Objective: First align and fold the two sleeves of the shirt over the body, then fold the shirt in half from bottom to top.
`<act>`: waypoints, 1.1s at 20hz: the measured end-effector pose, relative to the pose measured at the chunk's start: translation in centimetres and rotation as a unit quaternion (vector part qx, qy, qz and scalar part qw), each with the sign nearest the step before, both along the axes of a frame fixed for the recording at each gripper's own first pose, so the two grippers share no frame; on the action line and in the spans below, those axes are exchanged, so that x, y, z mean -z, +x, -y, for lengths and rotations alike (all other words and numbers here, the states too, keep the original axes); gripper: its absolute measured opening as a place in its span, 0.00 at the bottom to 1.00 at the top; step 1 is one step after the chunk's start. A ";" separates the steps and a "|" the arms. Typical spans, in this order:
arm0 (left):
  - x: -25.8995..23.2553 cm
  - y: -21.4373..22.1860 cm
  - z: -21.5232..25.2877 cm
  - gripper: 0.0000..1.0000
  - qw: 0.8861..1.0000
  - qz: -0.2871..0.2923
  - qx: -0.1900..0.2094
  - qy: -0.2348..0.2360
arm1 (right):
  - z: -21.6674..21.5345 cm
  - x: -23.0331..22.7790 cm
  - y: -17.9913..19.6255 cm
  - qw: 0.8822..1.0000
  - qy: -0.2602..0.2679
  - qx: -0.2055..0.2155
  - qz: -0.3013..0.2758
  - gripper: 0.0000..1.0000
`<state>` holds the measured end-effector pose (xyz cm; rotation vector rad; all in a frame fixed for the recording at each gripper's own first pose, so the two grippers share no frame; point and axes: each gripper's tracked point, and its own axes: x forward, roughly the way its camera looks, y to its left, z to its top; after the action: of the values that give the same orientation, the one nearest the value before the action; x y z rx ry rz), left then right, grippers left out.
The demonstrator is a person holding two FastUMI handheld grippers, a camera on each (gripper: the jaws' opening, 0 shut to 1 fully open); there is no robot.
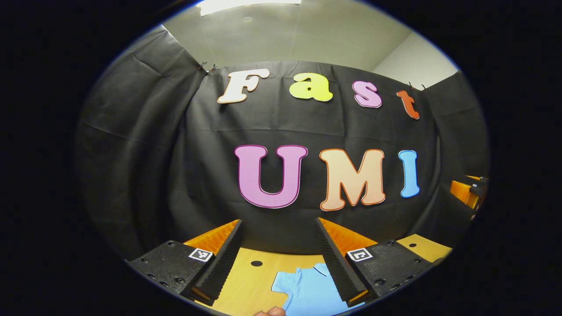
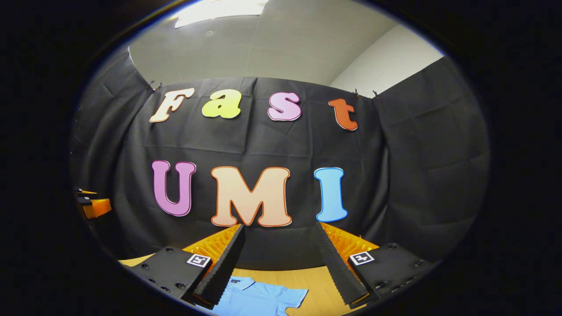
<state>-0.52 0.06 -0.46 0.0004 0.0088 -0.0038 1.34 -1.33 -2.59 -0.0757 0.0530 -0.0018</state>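
Fingers [image 1: 228, 259] of the left gripper [image 1: 278, 254] spread wide, gripping nothing, raised above the table [image 1: 246, 281] and aimed at the booth wall [image 1: 145, 145]. Right gripper [image 2: 281, 263] same: its fingers [image 2: 224, 265] apart, nothing between them, held up off the table [image 2: 316, 281].

Shirt [image 1: 311, 292]: light blue, short-sleeved, collared, lying flat on the wooden table. In the left gripper view it sits near the bottom edge between the fingers, collar toward the far side, one sleeve spread out to the left, right part hidden behind the right finger. In the right gripper view the shirt [image 2: 259, 298] lies low and left of centre, collar far, one sleeve spread out to the right, left part hidden behind the left finger. Sleeves not folded yet.

Small dark hole [image 1: 256, 263] in the table, far-left of the shirt. A fingertip [image 1: 272, 311] of the person shows at the very bottom of the left gripper view. No containers on the table. The right gripper also peeks in at the right edge of the left gripper view; the left gripper at the left edge of the right gripper view.
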 end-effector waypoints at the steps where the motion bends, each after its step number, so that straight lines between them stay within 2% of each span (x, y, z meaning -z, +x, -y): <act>1: 0.0 0.0 0.2 0.94 1.000 0.000 0.000 0.000 | 0.3 0.5 0.3 1.000 -0.006 -0.001 -0.003 0.99; 11: 0.4 -0.8 1.2 0.94 1.000 -0.004 -0.024 0.012 | 4.9 11.4 4.9 0.992 -0.030 -0.011 -0.122 0.99; 16: 1.7 -1.3 1.5 0.94 0.998 -0.022 -0.056 0.021 | 6.2 18.9 6.1 0.981 -0.040 -0.021 -0.190 0.99; 22: 2.9 -1.4 2.4 0.95 0.995 -0.043 -0.082 0.032 | 7.5 25.6 7.6 0.970 -0.042 -0.030 -0.239 0.99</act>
<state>-1.97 -2.36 -3.37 0.0635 0.0954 0.1608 8.94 -8.86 -28.21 -0.1617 0.5339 0.0755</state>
